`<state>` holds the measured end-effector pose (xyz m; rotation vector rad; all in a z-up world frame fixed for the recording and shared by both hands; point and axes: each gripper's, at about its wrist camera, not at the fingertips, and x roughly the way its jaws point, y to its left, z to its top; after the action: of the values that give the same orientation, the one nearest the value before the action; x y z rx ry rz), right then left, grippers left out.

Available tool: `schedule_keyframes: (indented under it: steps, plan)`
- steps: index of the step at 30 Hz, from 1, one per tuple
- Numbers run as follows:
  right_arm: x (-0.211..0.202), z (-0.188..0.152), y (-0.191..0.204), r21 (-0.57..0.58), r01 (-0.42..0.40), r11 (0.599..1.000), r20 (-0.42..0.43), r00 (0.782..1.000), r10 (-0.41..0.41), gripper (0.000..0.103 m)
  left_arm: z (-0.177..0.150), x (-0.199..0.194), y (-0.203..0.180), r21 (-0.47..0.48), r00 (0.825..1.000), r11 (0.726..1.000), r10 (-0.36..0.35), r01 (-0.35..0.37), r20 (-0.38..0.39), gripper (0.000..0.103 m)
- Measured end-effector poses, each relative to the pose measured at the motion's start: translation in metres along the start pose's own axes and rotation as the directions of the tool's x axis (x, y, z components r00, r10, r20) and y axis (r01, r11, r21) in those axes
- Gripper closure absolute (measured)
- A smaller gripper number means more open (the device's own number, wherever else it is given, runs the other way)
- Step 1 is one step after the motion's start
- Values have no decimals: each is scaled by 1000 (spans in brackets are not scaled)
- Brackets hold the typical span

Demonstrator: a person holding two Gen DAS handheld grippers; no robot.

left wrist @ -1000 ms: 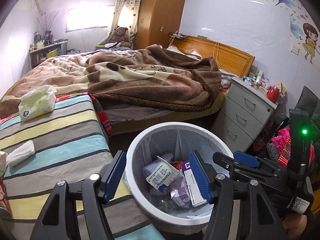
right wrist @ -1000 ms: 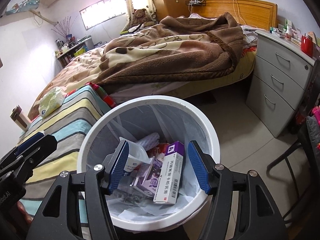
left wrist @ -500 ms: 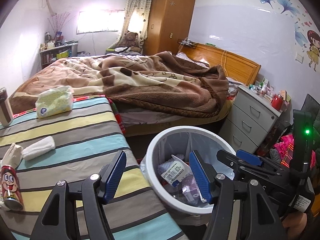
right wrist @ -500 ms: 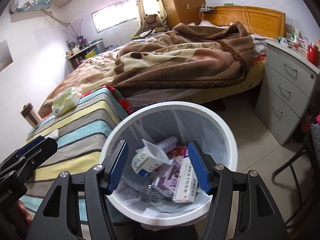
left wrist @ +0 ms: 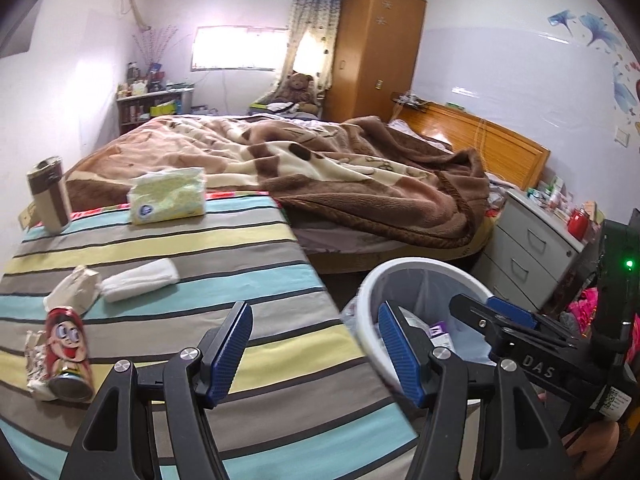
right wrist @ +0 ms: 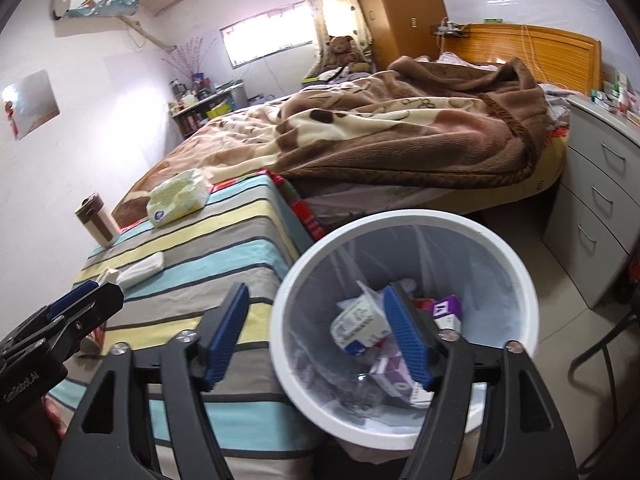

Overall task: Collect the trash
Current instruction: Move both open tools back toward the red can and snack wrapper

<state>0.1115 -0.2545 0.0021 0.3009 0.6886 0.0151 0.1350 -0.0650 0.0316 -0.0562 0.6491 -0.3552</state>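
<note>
My left gripper [left wrist: 316, 344] hangs open and empty above the striped cloth [left wrist: 224, 248]. On that cloth at the left lie a red cartoon can [left wrist: 68, 356], a crumpled paper [left wrist: 76, 284] and a folded white tissue [left wrist: 140, 280]. The white lined bin [left wrist: 400, 268] stands at the right, beside the cloth's edge. My right gripper [right wrist: 316, 332] is over the near left rim of the bin [right wrist: 400, 216]; its jaws are opening and grip nothing. Medicine boxes [right wrist: 360, 324] and wrappers lie inside the bin. Each gripper shows at the edge of the other's view.
A tissue pack [left wrist: 168, 196] and a brown-and-white cup [left wrist: 48, 196] stand at the far end of the cloth. Behind is a bed with a brown blanket [left wrist: 360, 184]. A grey drawer unit [right wrist: 600, 208] stands right of the bin.
Both grippers have swung left, away from over the bin toward the striped cloth. The can and crumpled paper have come into the left view. The right jaws stand wider.
</note>
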Motion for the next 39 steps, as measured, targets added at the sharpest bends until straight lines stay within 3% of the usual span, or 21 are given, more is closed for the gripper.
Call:
schedule_keyframes:
  steps: [18, 29, 39]
  plan:
    - [12, -7, 61, -98, -111, 989, -3, 994, 111, 29, -15, -32, 85, -117, 993, 987, 116, -113, 20, 35]
    - [26, -17, 113, -184, -199, 962, -64, 980, 191, 29, -33, -63, 161, -249, 967, 938, 254, -242, 15, 35]
    - [40, -24, 152, -220, -262, 940, -118, 963, 241, 29, -52, -73, 206, -299, 949, 904, 313, -306, -25, 35]
